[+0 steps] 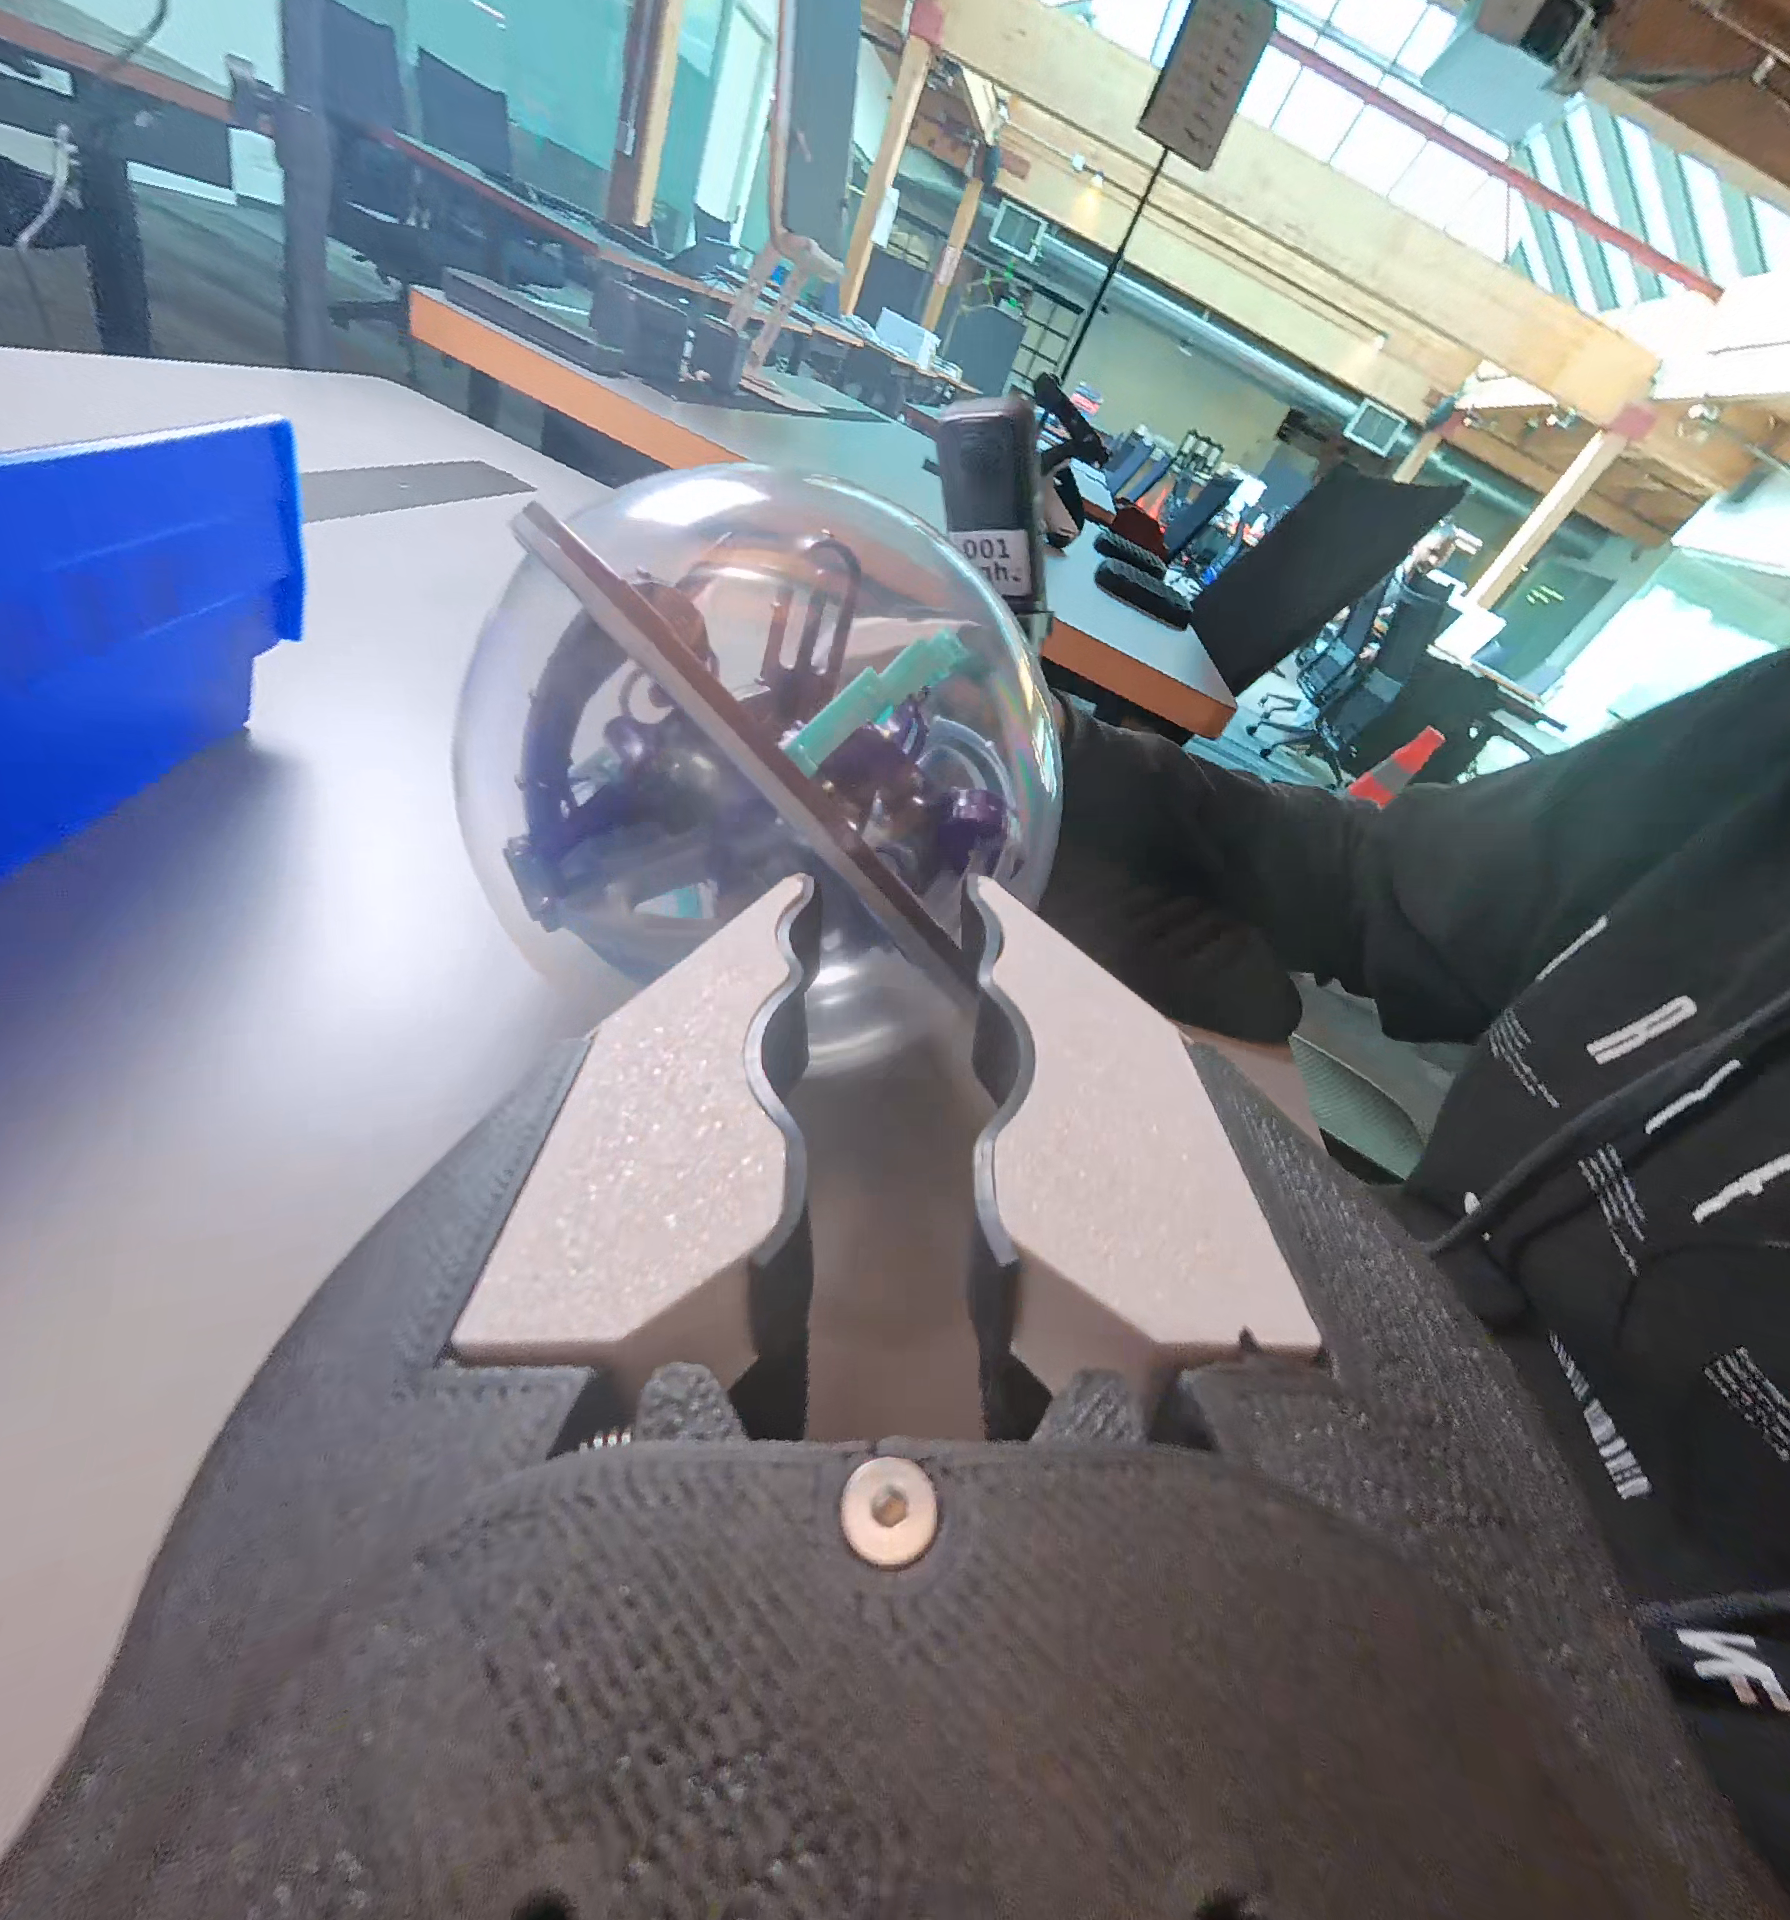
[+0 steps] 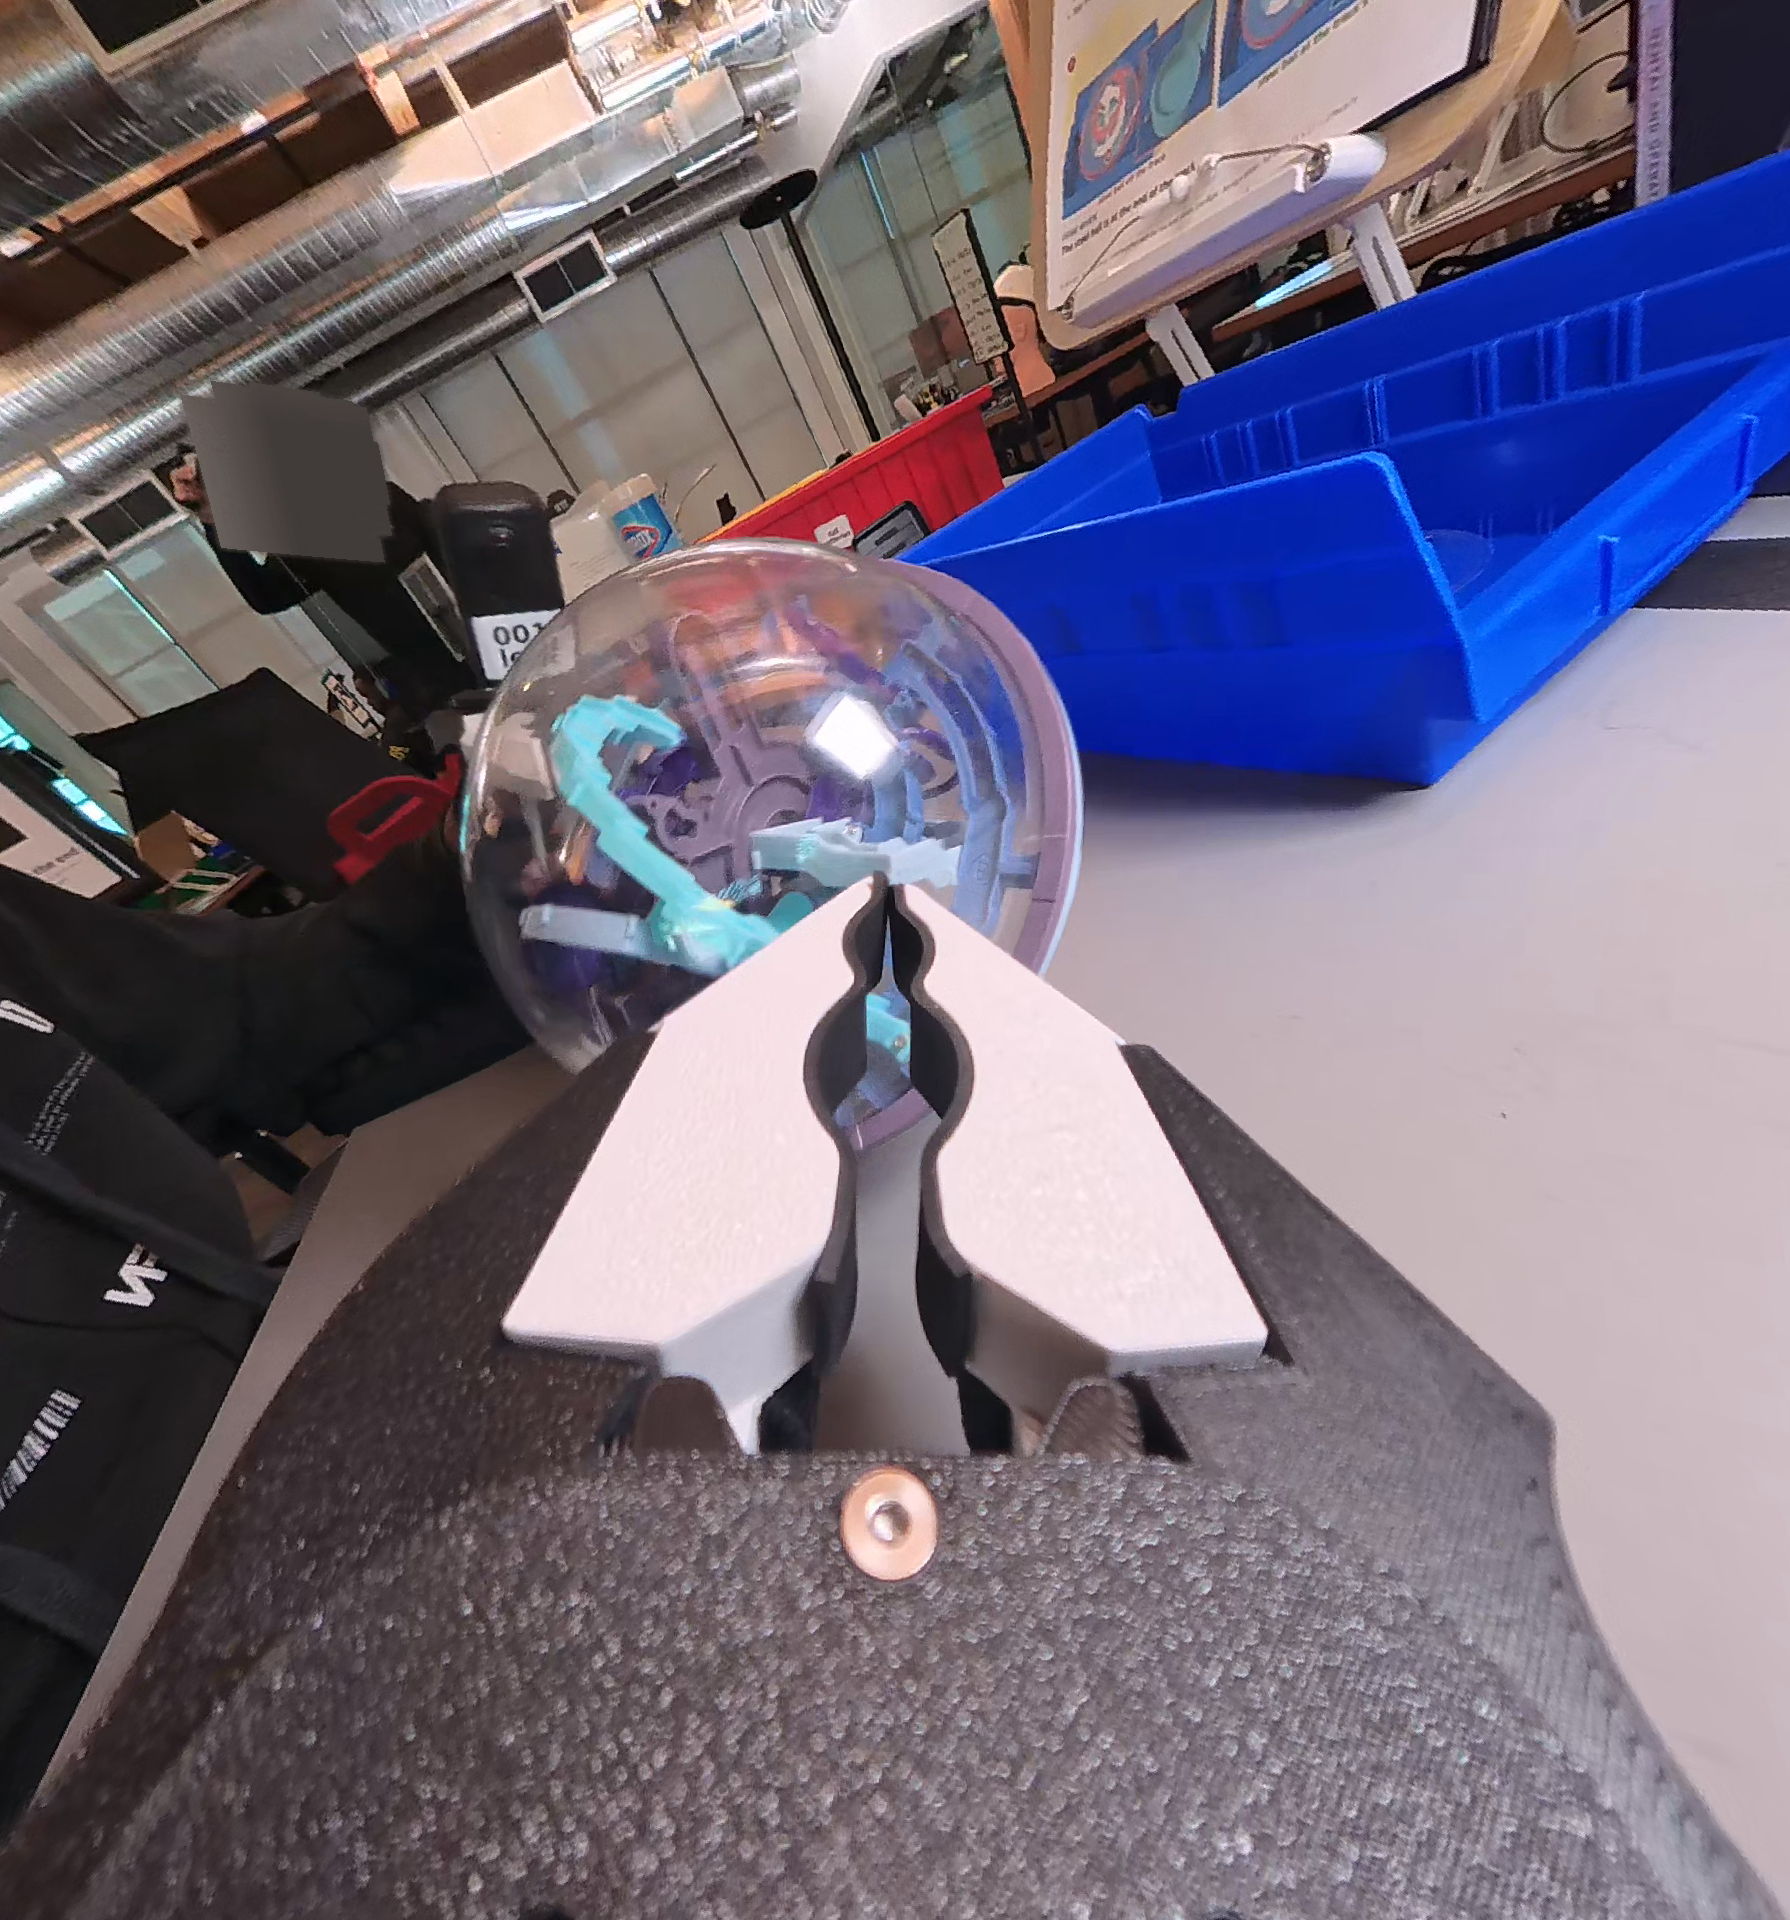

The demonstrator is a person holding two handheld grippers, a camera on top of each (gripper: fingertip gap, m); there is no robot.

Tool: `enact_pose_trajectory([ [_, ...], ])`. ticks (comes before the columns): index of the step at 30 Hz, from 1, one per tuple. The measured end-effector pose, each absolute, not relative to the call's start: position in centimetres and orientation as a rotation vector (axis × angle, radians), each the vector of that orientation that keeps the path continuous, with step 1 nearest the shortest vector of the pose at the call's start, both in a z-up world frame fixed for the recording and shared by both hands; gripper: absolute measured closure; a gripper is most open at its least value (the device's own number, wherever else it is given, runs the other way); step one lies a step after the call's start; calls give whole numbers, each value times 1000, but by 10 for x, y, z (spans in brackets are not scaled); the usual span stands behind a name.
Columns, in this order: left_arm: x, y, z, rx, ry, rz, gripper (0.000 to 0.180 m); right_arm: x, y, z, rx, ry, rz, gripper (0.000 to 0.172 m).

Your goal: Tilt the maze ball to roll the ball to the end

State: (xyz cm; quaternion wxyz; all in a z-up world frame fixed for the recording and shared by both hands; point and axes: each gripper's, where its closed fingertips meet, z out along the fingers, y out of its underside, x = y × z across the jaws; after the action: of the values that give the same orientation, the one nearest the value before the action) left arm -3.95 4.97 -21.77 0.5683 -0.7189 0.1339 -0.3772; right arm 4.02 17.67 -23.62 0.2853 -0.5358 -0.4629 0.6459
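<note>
Two claws meet the clear maze ball [image 1: 756,717] near the counter [image 1: 174,1039] front edge, likely to tilt it: the left claw [image 1: 889,914] is parted around its brown rim, the right claw [image 2: 883,902] clenched, pushing its side.

The clear maze ball [image 1: 756,717] rests on the grey worktop [image 1: 195,1039], its brown rim tilted. The left gripper [image 1: 888,894] has its jaws parted against the ball's near side. A blue bin [image 1: 101,644] stands to the left.
</note>
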Motion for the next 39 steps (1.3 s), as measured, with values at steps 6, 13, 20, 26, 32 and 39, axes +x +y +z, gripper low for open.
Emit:
enact_pose_trajectory([
  [6,-57,57,-222,-1712,174,-889,157,40,159,-238,-1388,-1347,1724,172],
  [13,-56,67,-231,-1731,53,-967,158,34,138,-249,-1349,-1530,1606,171],
  [20,-70,82,-233,-1692,-42,-968,147,30,134,-252,-1282,-1573,1437,160],
  [26,-133,139,-218,-1667,-154,-846,61,9,192,-248,-1620,-1284,1618,85],
  [32,-104,138,-225,-1641,-106,-1153,69,-15,180,-240,-1552,-1408,1720,85],
  [39,-118,104,-229,-1648,-117,-1214,95,9,167,-259,-1664,-1477,1710,106],
])
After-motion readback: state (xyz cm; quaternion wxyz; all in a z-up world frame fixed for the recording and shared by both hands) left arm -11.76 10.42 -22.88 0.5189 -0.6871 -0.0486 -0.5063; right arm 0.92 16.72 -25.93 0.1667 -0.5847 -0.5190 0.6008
